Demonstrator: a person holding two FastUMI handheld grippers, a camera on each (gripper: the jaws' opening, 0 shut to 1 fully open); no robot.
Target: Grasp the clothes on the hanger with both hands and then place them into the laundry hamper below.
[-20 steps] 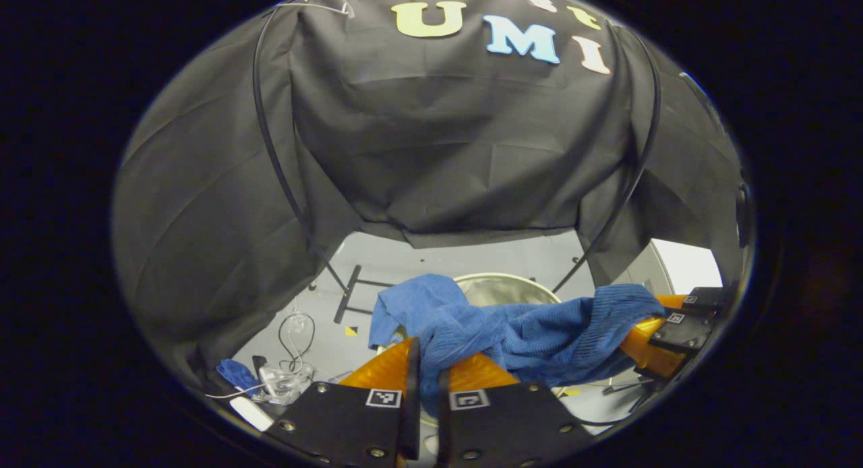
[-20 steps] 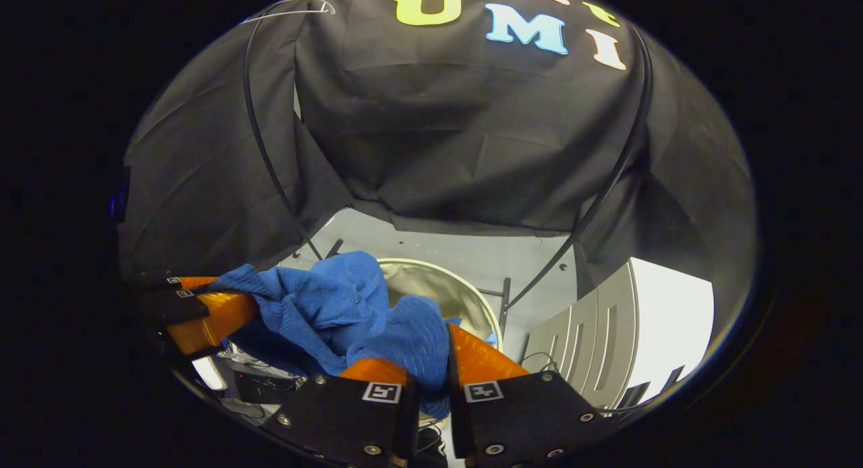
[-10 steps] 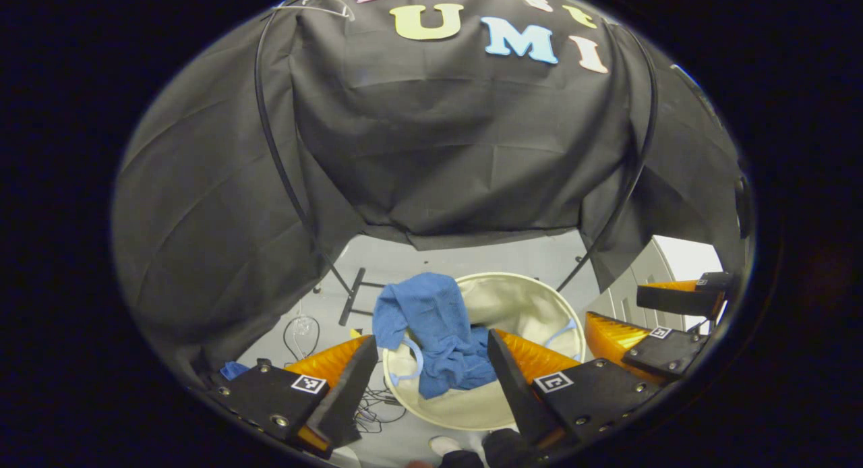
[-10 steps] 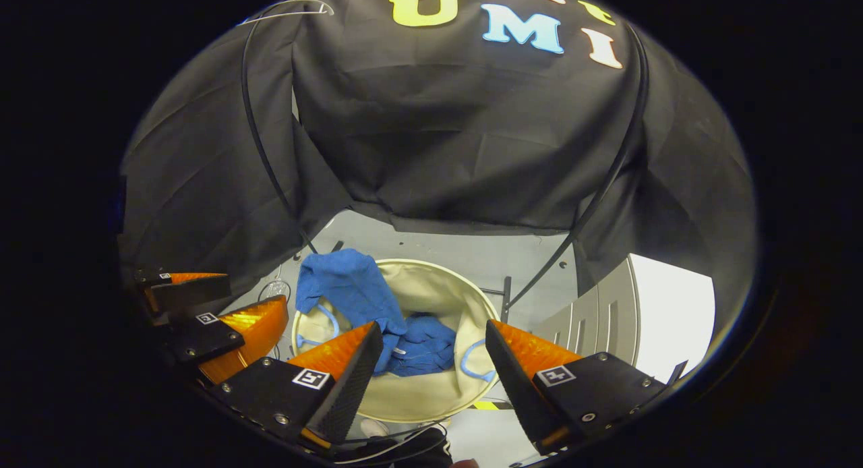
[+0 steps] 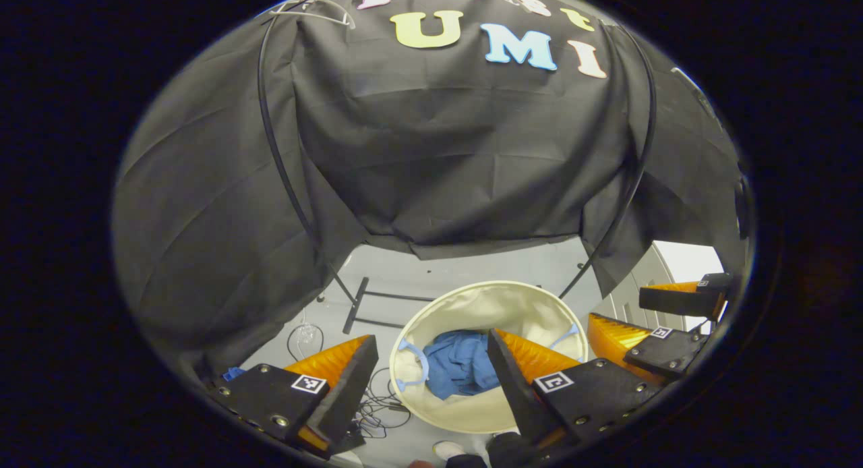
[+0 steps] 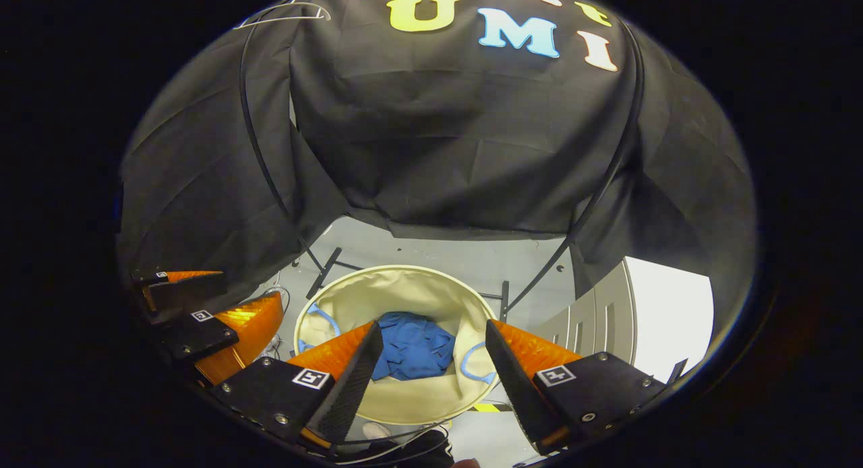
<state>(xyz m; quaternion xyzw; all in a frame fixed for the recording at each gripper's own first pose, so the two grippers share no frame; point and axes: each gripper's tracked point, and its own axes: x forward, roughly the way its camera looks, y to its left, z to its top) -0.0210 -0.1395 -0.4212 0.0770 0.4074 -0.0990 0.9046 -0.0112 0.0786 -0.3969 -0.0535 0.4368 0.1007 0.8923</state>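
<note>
Grey floor carried the round laundry hamper, and the blue clothes lay crumpled at its bottom. Above the hamper the left gripper and the right gripper hung with fingers spread wide, gripping nothing.

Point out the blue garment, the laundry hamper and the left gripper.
blue garment (image 6: 412, 348), right gripper view, middle of the crumpled cloth.
laundry hamper (image 5: 472, 296), left gripper view, far inner wall.
left gripper (image 5: 431, 350), left gripper view, midway between its open fingertips.
</note>
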